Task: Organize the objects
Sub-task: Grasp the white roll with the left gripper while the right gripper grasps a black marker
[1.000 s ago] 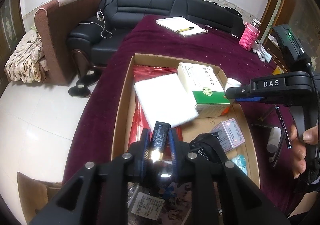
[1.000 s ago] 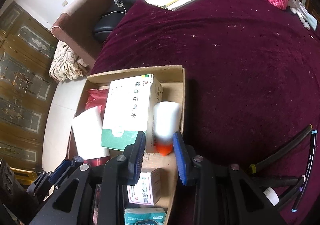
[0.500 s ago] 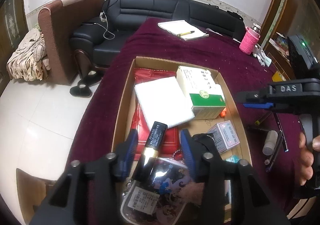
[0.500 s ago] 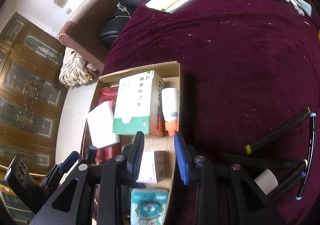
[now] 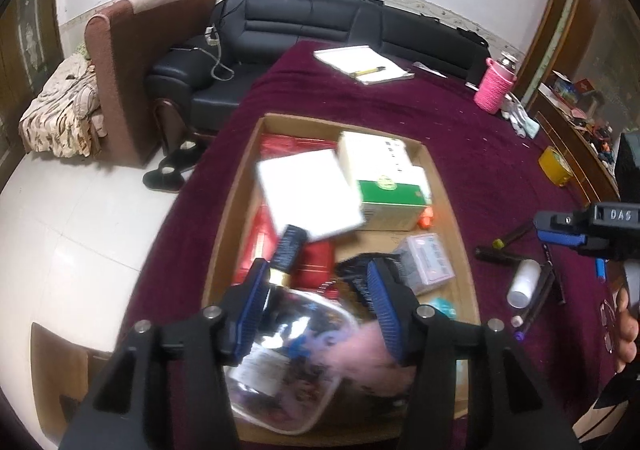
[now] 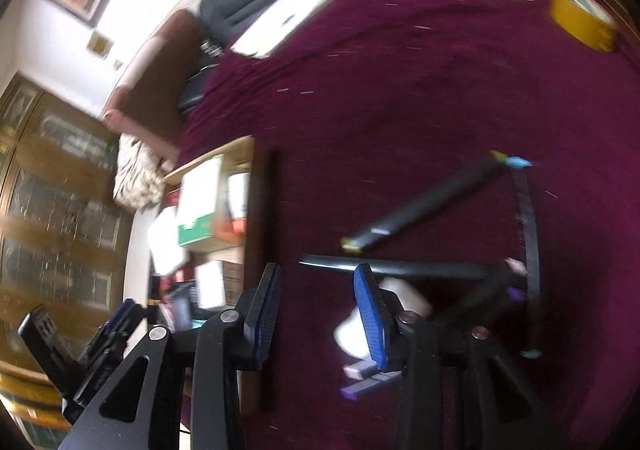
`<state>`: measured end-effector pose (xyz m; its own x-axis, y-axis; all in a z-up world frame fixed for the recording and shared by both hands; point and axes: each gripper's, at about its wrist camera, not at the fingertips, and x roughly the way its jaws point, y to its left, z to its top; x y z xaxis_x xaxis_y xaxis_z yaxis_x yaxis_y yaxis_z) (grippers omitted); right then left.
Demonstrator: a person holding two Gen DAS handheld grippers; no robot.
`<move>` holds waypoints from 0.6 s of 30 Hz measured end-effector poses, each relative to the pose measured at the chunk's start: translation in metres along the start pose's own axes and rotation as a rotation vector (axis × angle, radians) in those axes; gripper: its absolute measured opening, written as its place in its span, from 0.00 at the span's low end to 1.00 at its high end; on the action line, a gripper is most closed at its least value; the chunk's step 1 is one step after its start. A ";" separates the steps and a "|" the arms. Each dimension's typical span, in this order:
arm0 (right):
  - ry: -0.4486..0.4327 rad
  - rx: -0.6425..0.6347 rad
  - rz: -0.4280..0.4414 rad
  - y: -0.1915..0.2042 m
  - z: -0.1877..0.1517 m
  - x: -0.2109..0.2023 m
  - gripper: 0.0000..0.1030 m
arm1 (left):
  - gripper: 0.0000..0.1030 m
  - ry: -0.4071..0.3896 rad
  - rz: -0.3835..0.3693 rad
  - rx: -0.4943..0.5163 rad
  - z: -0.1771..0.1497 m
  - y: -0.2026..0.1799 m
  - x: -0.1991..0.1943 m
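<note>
A cardboard box [image 5: 236, 186] on the maroon table holds a white pad [image 5: 308, 194], a green and white carton [image 5: 384, 174], a small grey box [image 5: 426, 258], a clear plastic pouch [image 5: 296, 362] and a black and gold lipstick [image 5: 288, 250]. My left gripper [image 5: 316, 306] is open above the pouch, the lipstick lying free beside its left finger. My right gripper [image 6: 316, 314] is open over the cloth right of the box [image 6: 252, 210], near a white bottle [image 6: 360, 330] and several dark pens [image 6: 424, 202]. The right wrist view is blurred.
A pink knitted cup [image 5: 494, 86], a notebook with a pen [image 5: 362, 64] and a yellow tape roll [image 5: 554, 166] sit farther back on the table. A black sofa [image 5: 320, 26] and a brown armchair [image 5: 132, 62] stand beyond. Pens and the white bottle [image 5: 524, 282] lie right of the box.
My left gripper let go of the lipstick, opened wide and drew back. My right gripper swung right, away from the box, to above the pens and bottle.
</note>
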<state>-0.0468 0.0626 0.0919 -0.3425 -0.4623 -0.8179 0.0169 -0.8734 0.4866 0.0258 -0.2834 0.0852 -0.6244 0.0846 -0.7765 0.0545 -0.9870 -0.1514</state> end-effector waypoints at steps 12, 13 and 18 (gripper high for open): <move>-0.026 0.171 -0.037 -0.105 -0.026 -0.049 0.43 | 0.49 0.083 -0.152 0.231 -0.005 -0.125 0.022; -0.029 0.176 -0.039 -0.109 -0.028 -0.052 0.43 | 0.49 0.105 -0.172 0.270 -0.008 -0.142 0.028; -0.057 0.211 -0.057 -0.136 -0.034 -0.073 0.45 | 0.49 0.169 -0.204 0.387 -0.018 -0.196 0.054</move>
<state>0.0080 0.2104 0.0750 -0.3896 -0.3988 -0.8302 -0.1984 -0.8439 0.4985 -0.0046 -0.0827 0.0625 -0.4552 0.2714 -0.8480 -0.3705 -0.9238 -0.0967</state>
